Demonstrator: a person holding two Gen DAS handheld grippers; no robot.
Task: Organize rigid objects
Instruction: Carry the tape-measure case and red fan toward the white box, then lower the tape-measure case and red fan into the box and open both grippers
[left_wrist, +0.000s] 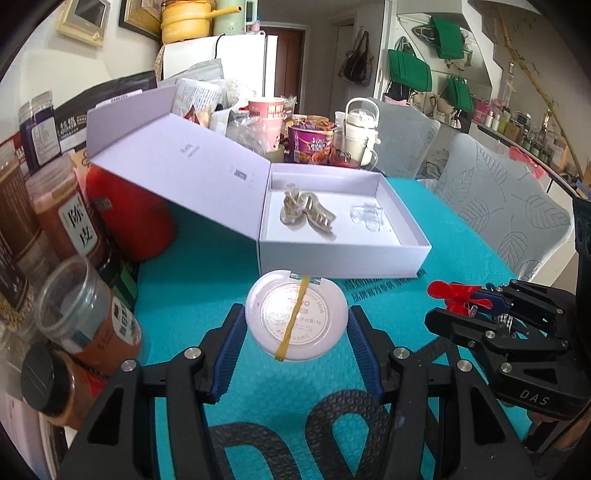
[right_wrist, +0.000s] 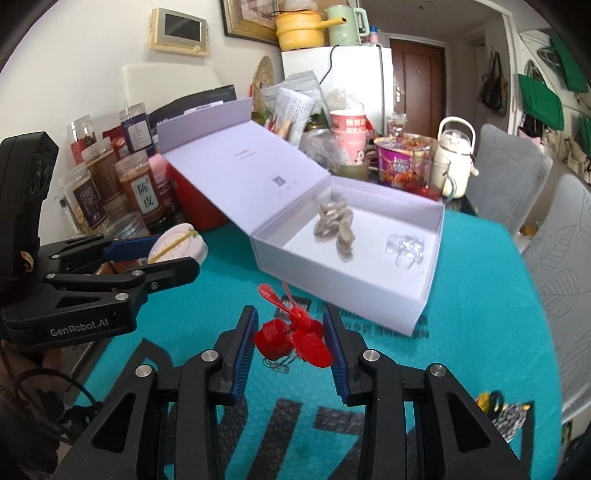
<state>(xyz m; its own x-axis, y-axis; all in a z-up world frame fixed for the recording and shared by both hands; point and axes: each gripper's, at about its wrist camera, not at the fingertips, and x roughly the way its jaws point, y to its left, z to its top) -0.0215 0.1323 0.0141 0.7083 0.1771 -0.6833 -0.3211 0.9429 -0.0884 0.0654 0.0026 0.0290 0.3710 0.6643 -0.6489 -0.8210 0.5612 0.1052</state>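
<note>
A round pale pink compact (left_wrist: 295, 328) with a yellow rubber band around it sits between the blue pads of my left gripper (left_wrist: 296, 314), which is shut on it just above the teal mat. My right gripper (right_wrist: 290, 314) is shut on a red bow hair clip (right_wrist: 284, 338), in front of the open white box (right_wrist: 343, 295). Inside the box lie a beige claw clip (right_wrist: 336, 225) and a clear clip (right_wrist: 404, 251). In the left wrist view the right gripper (left_wrist: 454, 306) shows at the right with the red bow (left_wrist: 456, 293).
Jars (left_wrist: 62, 218) and a red canister (left_wrist: 129, 218) crowd the left side, under the box's propped lid (left_wrist: 177, 162). Cups, a noodle bowl (right_wrist: 399, 162) and a white kettle stand behind the box. Grey chairs (left_wrist: 498, 206) stand at the right. Small items (right_wrist: 498, 406) lie on the mat at the near right.
</note>
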